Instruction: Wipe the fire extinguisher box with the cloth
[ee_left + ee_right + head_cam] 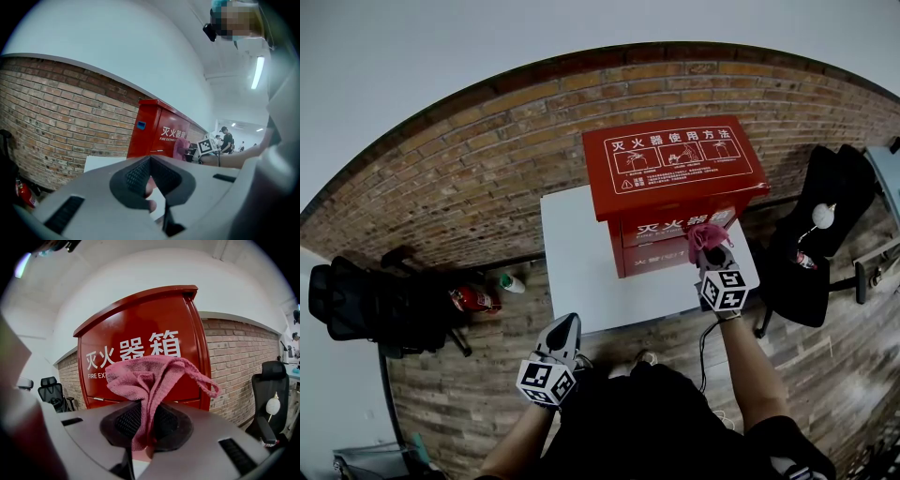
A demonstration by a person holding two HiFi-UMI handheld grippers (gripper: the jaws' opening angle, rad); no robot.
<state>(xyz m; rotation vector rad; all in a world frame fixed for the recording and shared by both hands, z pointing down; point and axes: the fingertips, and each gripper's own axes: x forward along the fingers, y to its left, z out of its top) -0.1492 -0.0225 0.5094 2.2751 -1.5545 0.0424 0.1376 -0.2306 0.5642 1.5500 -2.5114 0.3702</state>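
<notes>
Left gripper (565,328) is parked at the near edge of the white table (577,253), jaws together on nothing, well apart from the box. Red box (675,164), smooth painted metal with flat panels, is stood upright on the table, its front face dead ahead of the right gripper (712,251), the nearer one. Pink cloth (150,376), soft, floppy and loosely woven, is clamped in that gripper and bunched at the front face; contact can't be confirmed.

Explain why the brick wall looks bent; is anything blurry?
Head view: wide lens bows the brick wall into an arc. Left gripper view: the ceiling light glares white. Right gripper view: cloth and fire extinguisher box look sharp, corners dark.
</notes>
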